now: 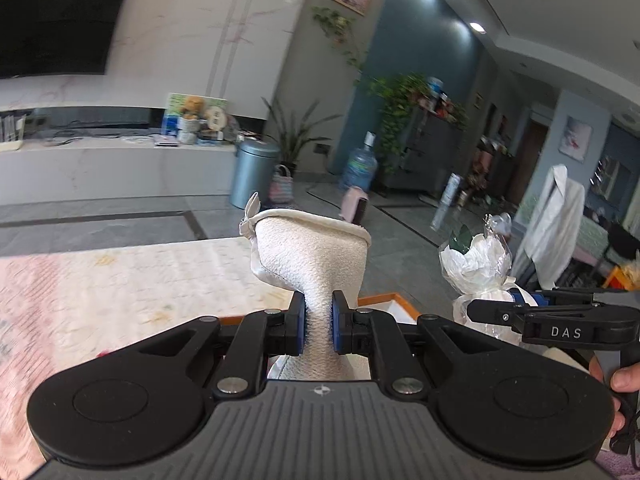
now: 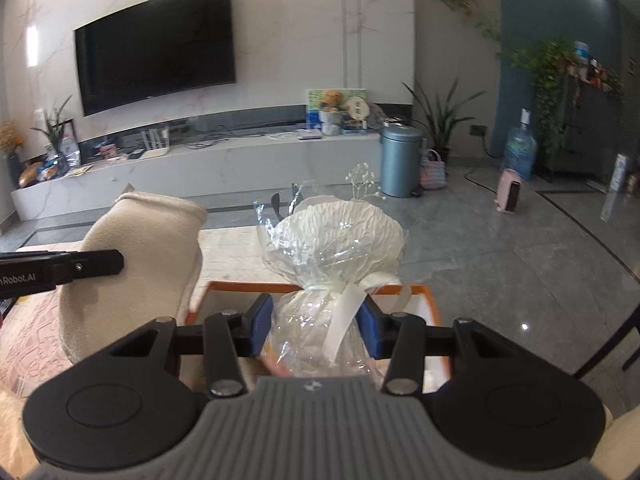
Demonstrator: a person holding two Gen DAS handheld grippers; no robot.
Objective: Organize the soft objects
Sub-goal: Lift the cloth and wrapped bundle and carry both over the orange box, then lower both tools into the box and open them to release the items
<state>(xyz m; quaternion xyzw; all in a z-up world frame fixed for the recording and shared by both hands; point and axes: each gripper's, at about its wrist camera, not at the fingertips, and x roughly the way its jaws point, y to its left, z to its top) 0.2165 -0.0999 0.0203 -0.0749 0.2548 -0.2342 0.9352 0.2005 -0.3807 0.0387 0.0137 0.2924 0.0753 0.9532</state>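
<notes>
The left tool [image 1: 318,322] clamps a cream fleece pouch [image 1: 310,256]. The right tool [image 2: 316,326] grips a cellophane-wrapped bouquet [image 2: 332,240] at its ribbon-tied neck. Both items are held above an orange-rimmed box [image 2: 320,289]; a rug [image 1: 120,280] lies beyond.

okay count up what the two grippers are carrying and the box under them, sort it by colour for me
Cream: 1, the fleecy cushion pinched in the left gripper
White: 1, the cellophane-wrapped bouquet clamped in the right gripper
Orange: 1, the orange-rimmed box below both
Total: 3
</notes>
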